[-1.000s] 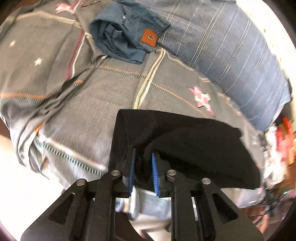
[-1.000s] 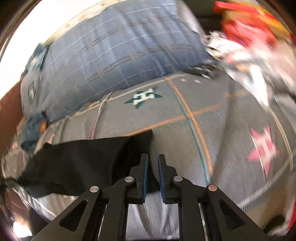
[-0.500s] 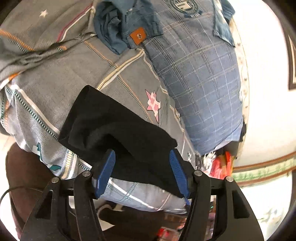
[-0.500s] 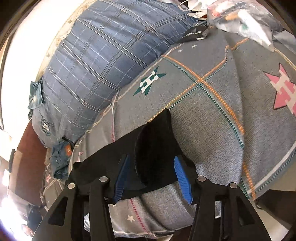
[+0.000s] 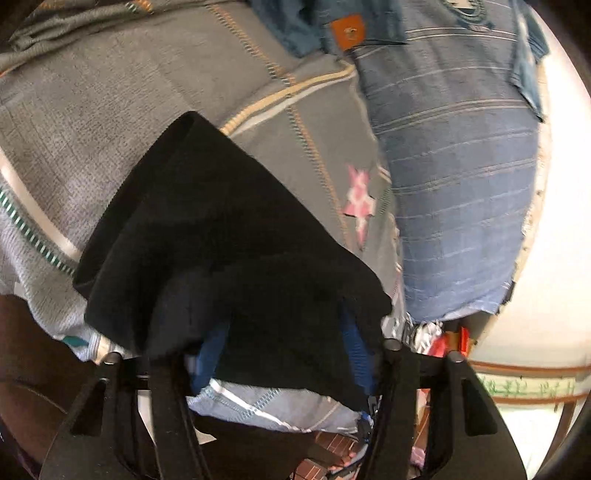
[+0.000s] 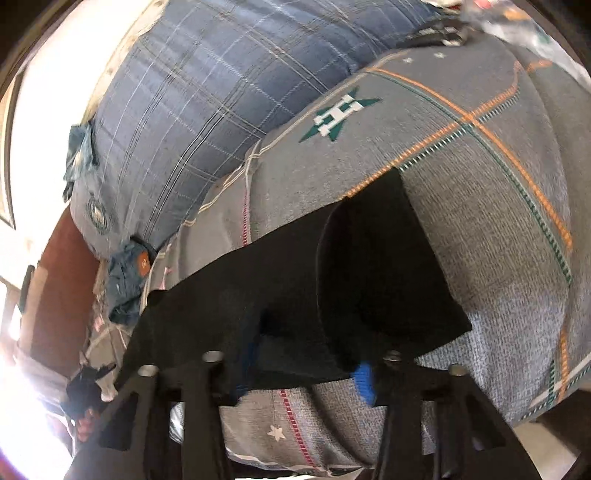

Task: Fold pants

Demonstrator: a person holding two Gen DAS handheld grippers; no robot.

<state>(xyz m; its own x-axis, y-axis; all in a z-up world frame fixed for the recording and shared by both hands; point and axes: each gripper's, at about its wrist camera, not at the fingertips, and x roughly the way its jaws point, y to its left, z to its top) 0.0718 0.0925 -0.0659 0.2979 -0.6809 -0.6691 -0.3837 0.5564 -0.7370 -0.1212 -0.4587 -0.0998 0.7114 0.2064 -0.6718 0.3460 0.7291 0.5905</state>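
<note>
The black pants (image 5: 221, 229) lie folded on the grey patterned bedspread (image 5: 110, 92), near its front edge. They also show in the right wrist view (image 6: 295, 288). My left gripper (image 5: 282, 350) is open, its blue-padded jaws spread wide with the near edge of the pants between and partly over them. My right gripper (image 6: 306, 369) is open too, its jaws astride the near edge of the pants; one blue pad (image 6: 364, 382) shows, the other is mostly hidden by cloth.
A large blue checked pillow (image 5: 450, 166) lies behind the pants, also in the right wrist view (image 6: 207, 92). Folded blue jeans with an orange patch (image 5: 347, 31) sit at the far side. Cluttered items (image 5: 443, 339) lie off the bed's end.
Both grippers opened from shut on the pants a second ago. Both have since dropped lower, so the pants' near edge now covers the jaws.
</note>
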